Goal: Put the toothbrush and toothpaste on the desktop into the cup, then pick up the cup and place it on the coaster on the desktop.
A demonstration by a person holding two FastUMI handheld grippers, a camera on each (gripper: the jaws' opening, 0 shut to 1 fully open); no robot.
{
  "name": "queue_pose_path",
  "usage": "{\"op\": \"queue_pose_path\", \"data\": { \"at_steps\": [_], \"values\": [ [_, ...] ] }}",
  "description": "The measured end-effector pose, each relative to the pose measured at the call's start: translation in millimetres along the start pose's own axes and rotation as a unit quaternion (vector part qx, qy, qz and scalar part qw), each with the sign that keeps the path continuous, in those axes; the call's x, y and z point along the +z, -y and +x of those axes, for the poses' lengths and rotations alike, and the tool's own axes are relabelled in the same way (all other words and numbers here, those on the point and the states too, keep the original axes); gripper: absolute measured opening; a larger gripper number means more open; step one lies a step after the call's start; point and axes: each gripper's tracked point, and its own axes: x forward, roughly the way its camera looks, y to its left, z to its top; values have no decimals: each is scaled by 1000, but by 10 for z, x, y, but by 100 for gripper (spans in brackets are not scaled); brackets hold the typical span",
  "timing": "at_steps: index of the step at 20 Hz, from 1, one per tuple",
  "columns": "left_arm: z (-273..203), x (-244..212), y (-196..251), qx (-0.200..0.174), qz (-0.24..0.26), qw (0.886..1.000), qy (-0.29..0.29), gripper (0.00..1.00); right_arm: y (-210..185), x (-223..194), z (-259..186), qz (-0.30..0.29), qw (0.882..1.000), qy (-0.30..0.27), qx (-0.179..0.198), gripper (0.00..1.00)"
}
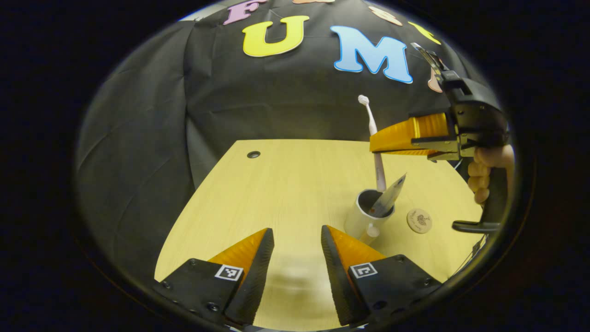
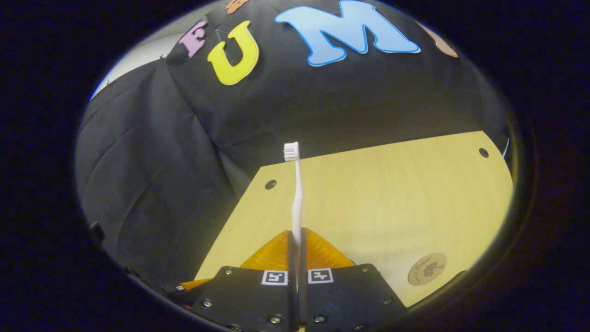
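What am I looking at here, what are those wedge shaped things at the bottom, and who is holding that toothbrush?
No robot here: a person holds a two-finger gripper in each hand, and each carries a fisheye camera looking along its own fingers.

The left gripper view shows the left gripper open and empty above a wooden desktop. On it stands a cup with the toothpaste leaning inside, and a round coaster beside it.

Farther off, a hand holds the right gripper, which is clamped on the toothbrush, its lower end at the cup's mouth.

The right gripper view looks up that toothbrush, pinched between the shut fingers.
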Motion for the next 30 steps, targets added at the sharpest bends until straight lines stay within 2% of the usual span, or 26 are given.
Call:
{"op": "queue_pose_path", "data": {
  "at_steps": [4, 7, 10, 11, 12, 13, 16, 17, 21, 22, 23, 27, 29, 30],
  "values": [
    [-12, -86, -8, -2, -6, 1000, -8, 70, 30, -76, 132, -67, 997, 21, -20, 2],
    [-9, -165, -12, -4, -12, 1000, -14, 72, 110, -210, 231, -95, 995, 11, -29, 2],
    [31, -215, -16, -5, -10, 1000, -18, 70, 194, -283, 186, -98, 994, 17, -37, 2],
    [55, -195, -6, -6, -7, 1000, -16, 72, 204, -306, 165, -102, 994, 21, -41, 2],
    [96, -181, 13, -10, -4, 1000, -16, 70, 224, -343, 155, -109, 993, 23, -44, 2],
    [132, -161, 29, -12, 1, 1000, -14, 72, 230, -366, 131, -117, 992, 26, -43, 2],
    [305, -34, 66, -19, 22, 1000, -6, 72, 231, -376, 113, -128, 990, 36, -38, 3],
    [377, 18, 107, -25, 25, 999, -2, 70, 234, -376, 120, -130, 990, 39, -38, 4],
    [660, 259, 188, -46, 37, 998, 15, 72, 241, -370, 123, -129, 990, 41, -35, 3],
    [714, 329, 210, -48, 41, 998, 22, 70, 240, -362, 117, -131, 990, 44, -37, 4],
    [757, 373, 239, -52, 46, 997, 26, 72, 242, -366, 113, -135, 989, 46, -39, 4],
    [827, 485, 358, -61, 61, 996, 37, 67, 232, -355, 111, -141, 988, 54, -37, 5],
    [870, 486, 364, -64, 62, 995, 37, 72, 233, -348, 88, -140, 988, 58, -40, 5],
    [873, 489, 370, -65, 62, 995, 38, 70, 241, -347, 84, -138, 988, 58, -41, 6]
  ]
}}
